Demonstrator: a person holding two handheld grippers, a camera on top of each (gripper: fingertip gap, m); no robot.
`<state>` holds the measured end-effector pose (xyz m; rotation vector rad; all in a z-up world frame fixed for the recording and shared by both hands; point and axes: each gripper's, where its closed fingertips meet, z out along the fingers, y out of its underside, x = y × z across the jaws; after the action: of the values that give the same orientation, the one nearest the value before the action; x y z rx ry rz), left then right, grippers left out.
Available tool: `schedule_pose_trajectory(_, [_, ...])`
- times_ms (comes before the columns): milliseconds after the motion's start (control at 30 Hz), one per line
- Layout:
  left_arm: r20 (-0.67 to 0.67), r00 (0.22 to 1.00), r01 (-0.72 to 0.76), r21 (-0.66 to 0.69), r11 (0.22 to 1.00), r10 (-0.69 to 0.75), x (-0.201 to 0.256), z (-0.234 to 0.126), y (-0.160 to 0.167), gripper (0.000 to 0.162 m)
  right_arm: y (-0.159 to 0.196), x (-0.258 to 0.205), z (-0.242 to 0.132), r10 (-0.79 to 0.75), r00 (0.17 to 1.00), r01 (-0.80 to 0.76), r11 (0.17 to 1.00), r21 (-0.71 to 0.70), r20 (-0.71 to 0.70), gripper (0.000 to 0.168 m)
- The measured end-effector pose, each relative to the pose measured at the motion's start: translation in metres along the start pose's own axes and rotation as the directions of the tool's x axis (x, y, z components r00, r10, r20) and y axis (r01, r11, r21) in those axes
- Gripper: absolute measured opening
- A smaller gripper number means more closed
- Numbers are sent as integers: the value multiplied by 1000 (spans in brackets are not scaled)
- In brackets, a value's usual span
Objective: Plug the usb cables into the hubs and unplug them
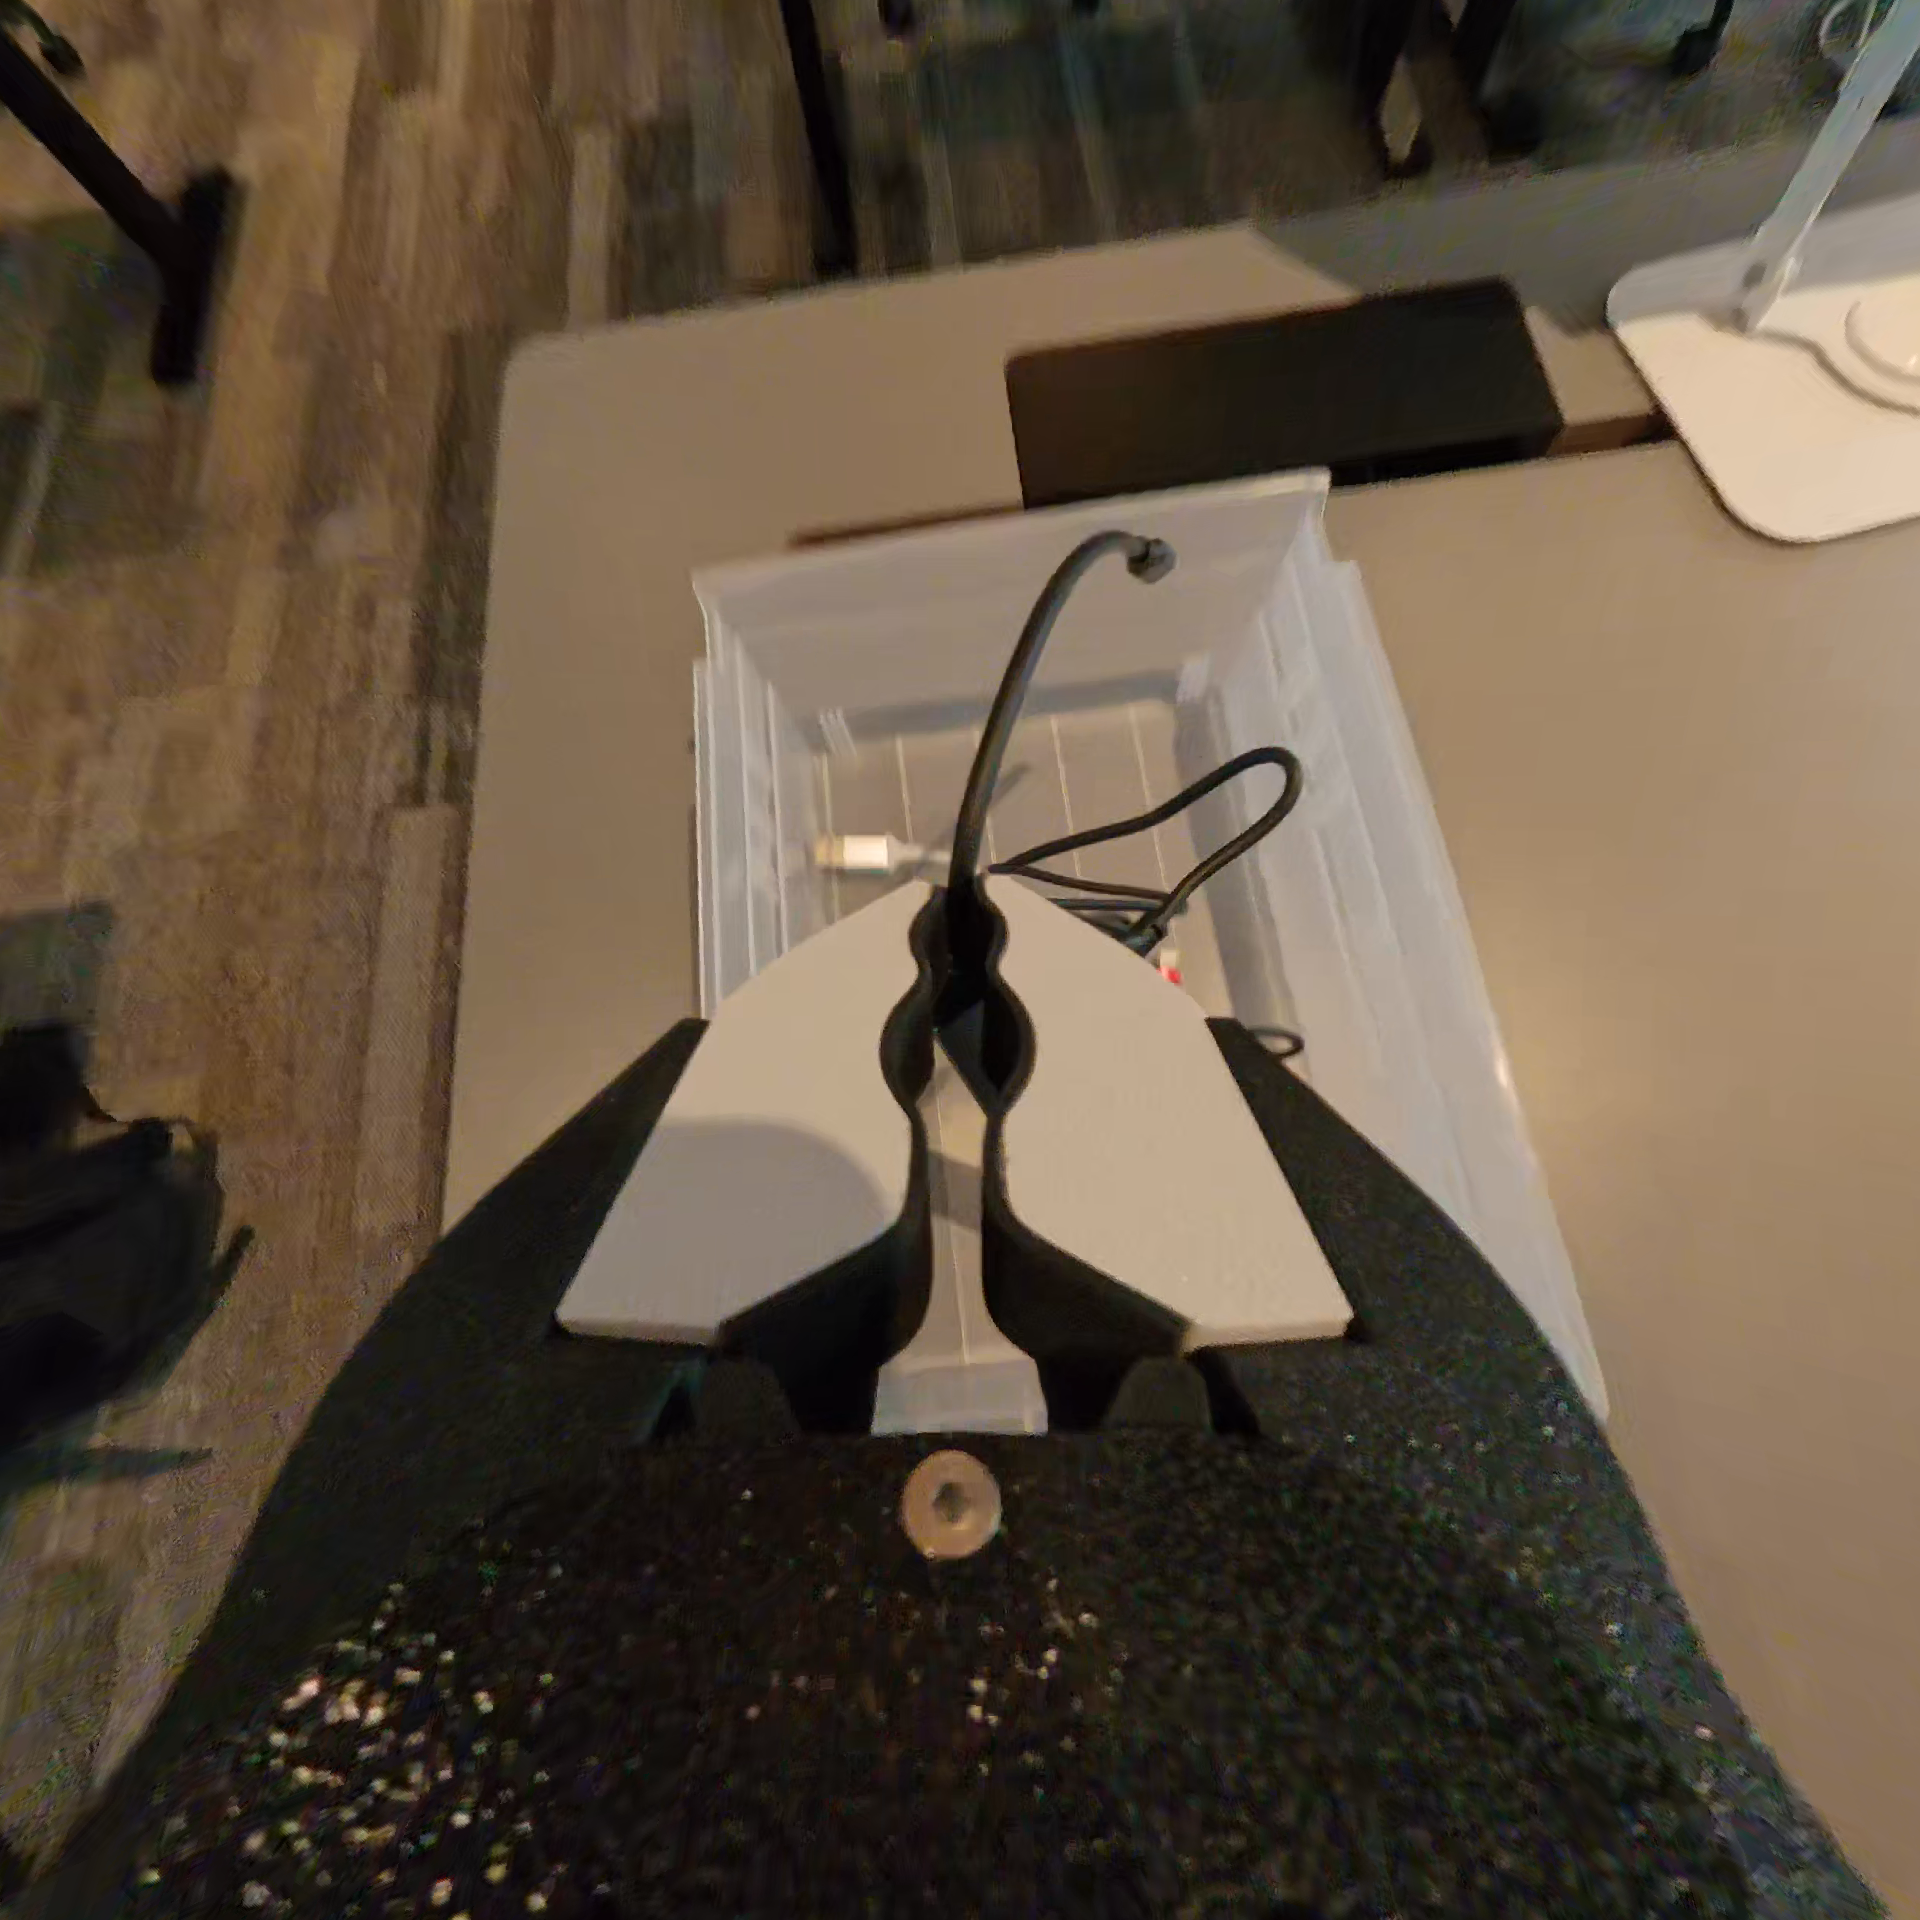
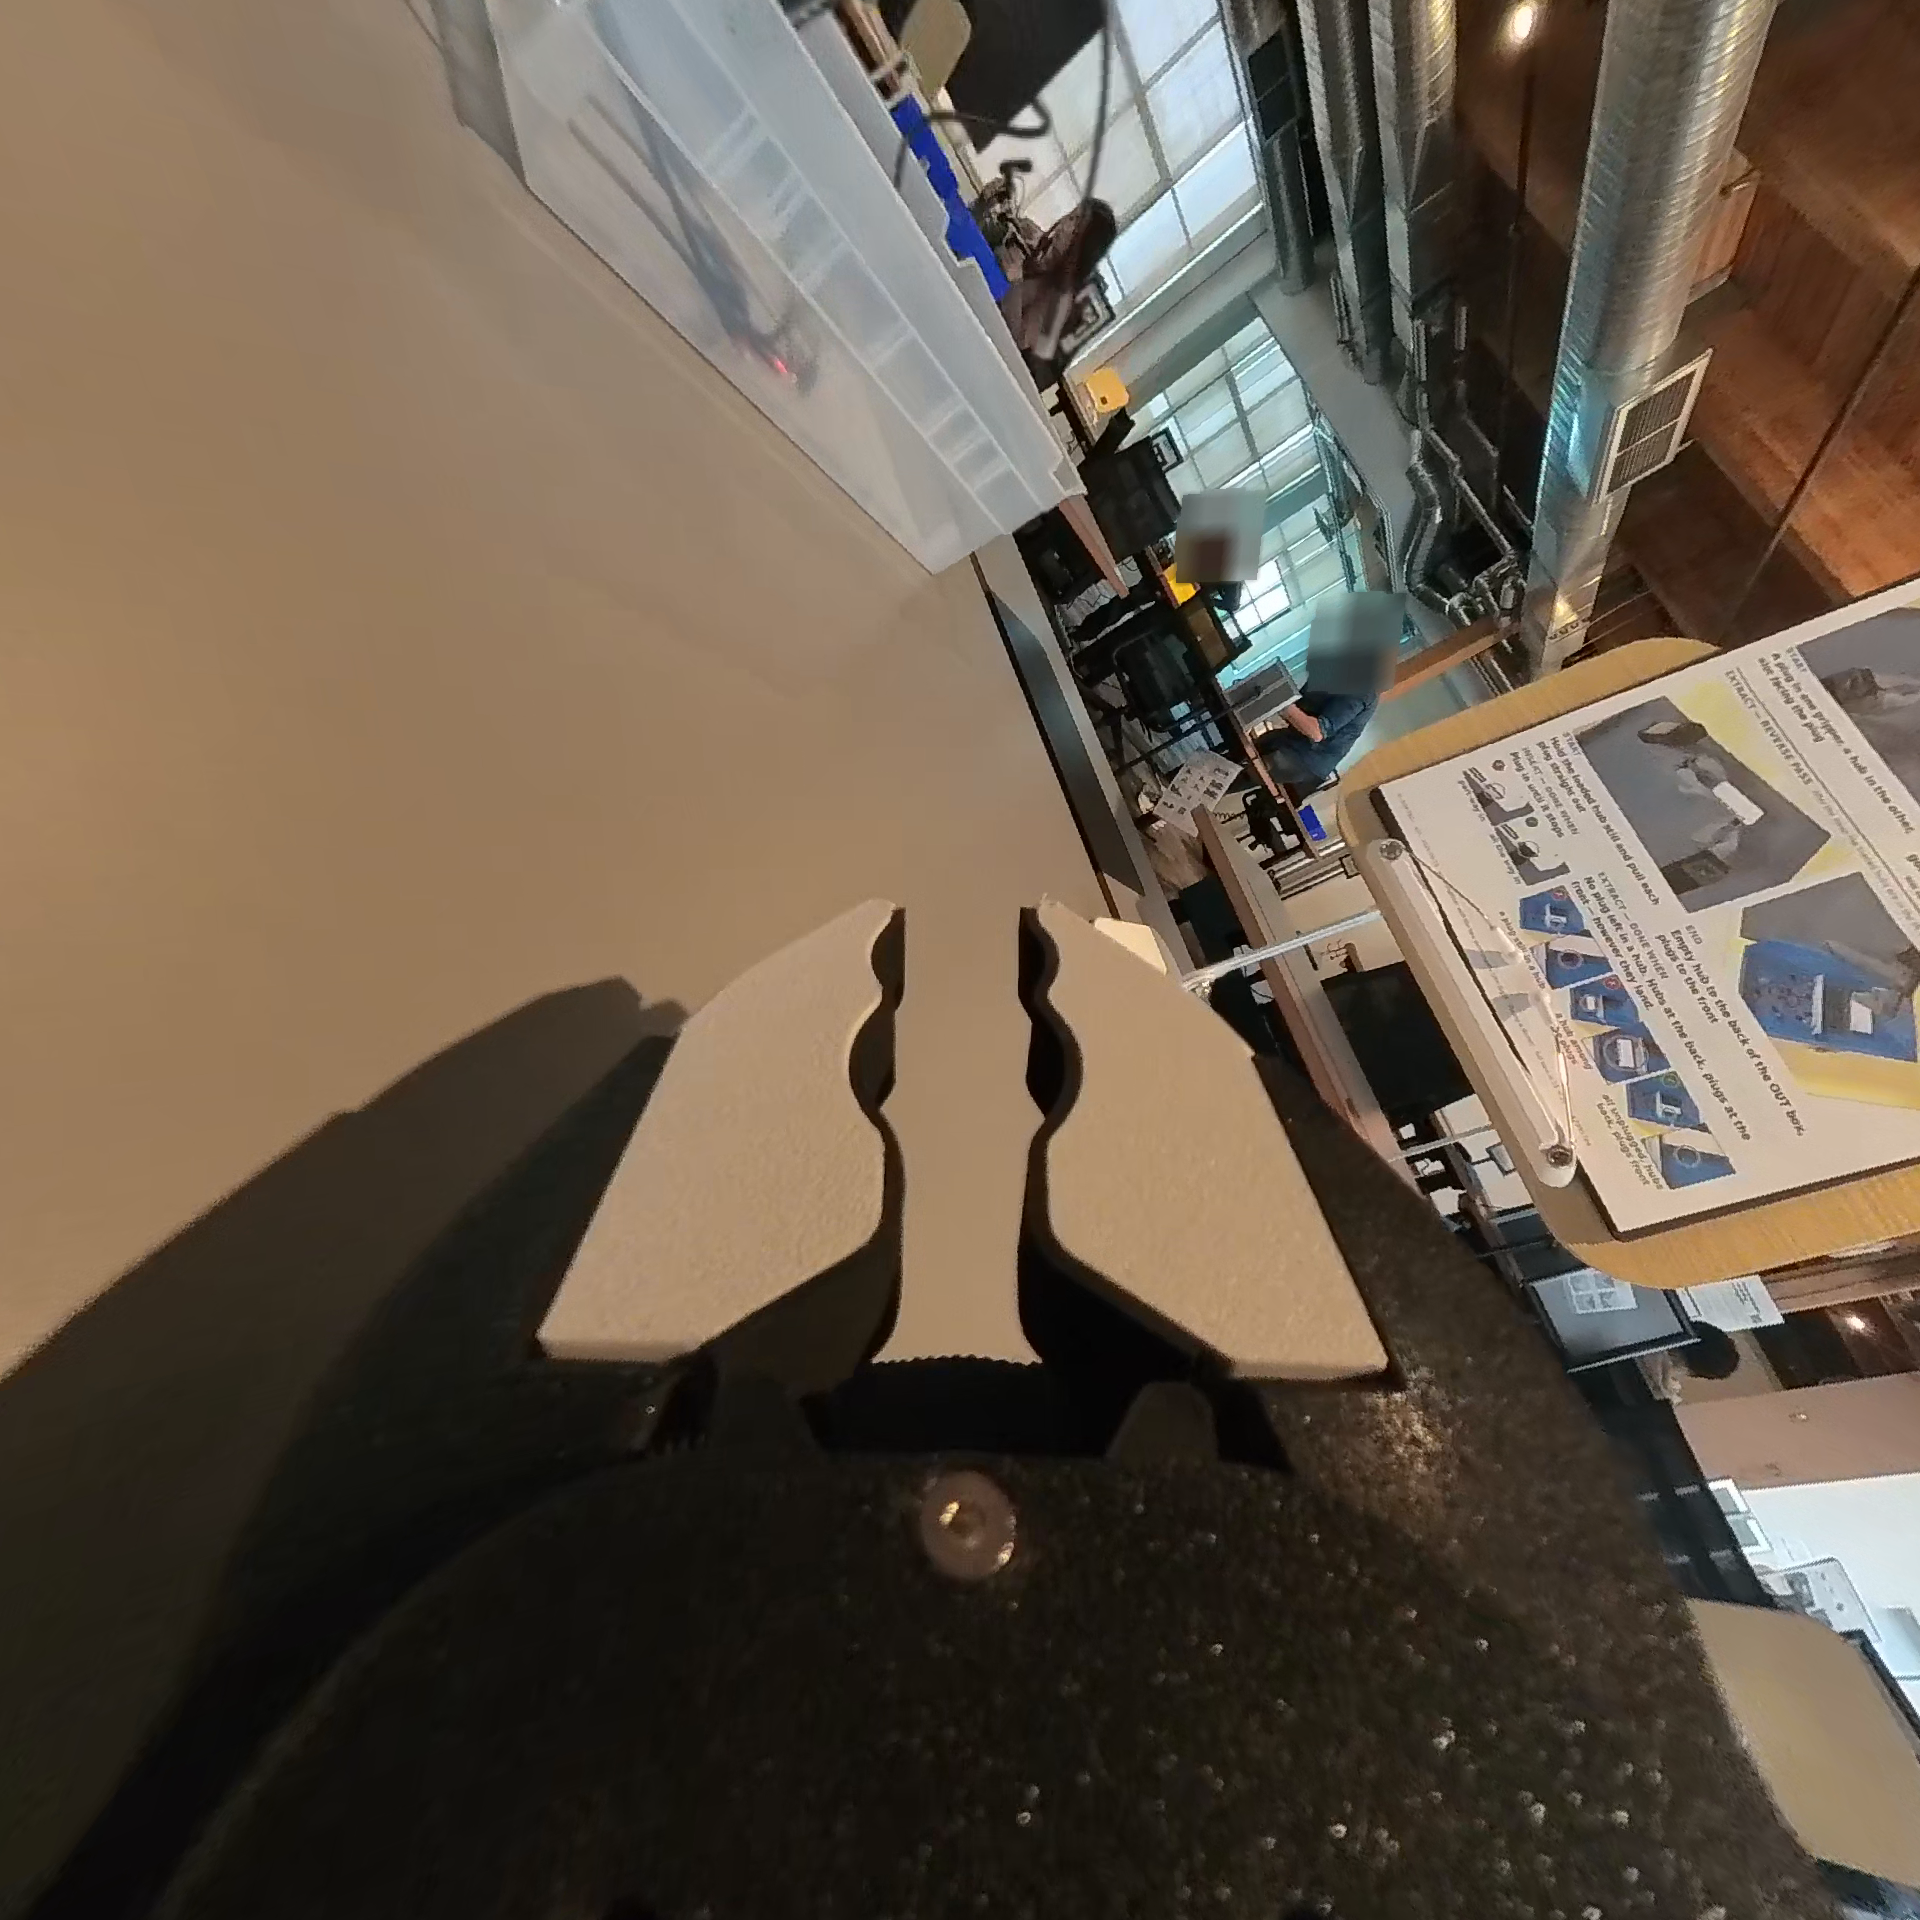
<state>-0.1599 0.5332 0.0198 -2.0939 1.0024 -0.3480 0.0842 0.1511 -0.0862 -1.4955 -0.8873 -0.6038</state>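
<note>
The left hand-held gripper (image 1: 961, 914) is clenched on a black USB cable (image 1: 1023, 665), held above a clear plastic bin (image 1: 1340, 790) on the beige surface (image 1: 1662, 831); the cable arcs up to its far plug. A silver plug (image 1: 868, 854) and another looped black cable (image 1: 1195, 831) lie in the bin. The right hand-held gripper (image 2: 961, 920) is released, grasping nothing, over the surface, well apart from the bin.

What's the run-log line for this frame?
left gripper: shut on black cable | above clear bin | right gripper: open, empty | over table
</note>
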Motion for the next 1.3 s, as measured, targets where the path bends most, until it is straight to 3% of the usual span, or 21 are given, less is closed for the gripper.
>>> schedule_pose_trajectory(200, [-57, 994, 87, -118, 989, -94, -2, 18, 47, 3, -2, -2, 0, -21, 1000, 21, 1000, 7, -1, 20])
schedule_pose_trajectory(533, [-72, 990, 105, -173, 979, -119, -15, 73, 54, 4, -2, 0, -2, -47, 999, 47, 999, 4, -17, 20])
schedule_pose_trajectory(700, [13, 996, -85, -207, 975, 90, -28, 91, 56, 15, -2, 0, -2, -44, 999, 44, 999, 5, -15, 20])
schedule_pose_trajectory(900, [123, 964, -230, -53, 972, 235, -24, 73, 23, 31, 0, 0, -1, -29, 1000, 29, 1000, 5, -5, 20])
schedule_pose_trajectory(1067, [-76, 972, -226, -69, 972, 221, 31, 36, 34, 36, 0, -2, -1, -12, 1000, 12, 1000, 10, 11, 20])
schedule_pose_trajectory(1200, [-286, 936, -170, 147, 974, 206, 105, -8, 17, 36, 0, -2, 0, -2, 1000, 2, 1000, 11, 18, 20])
schedule_pose_trajectory(1300, [-443, 853, -111, 361, 926, 276, 182, -40, -4, 36, 1, -1, 0, 9, 1000, -9, 1000, 8, 15, 20])
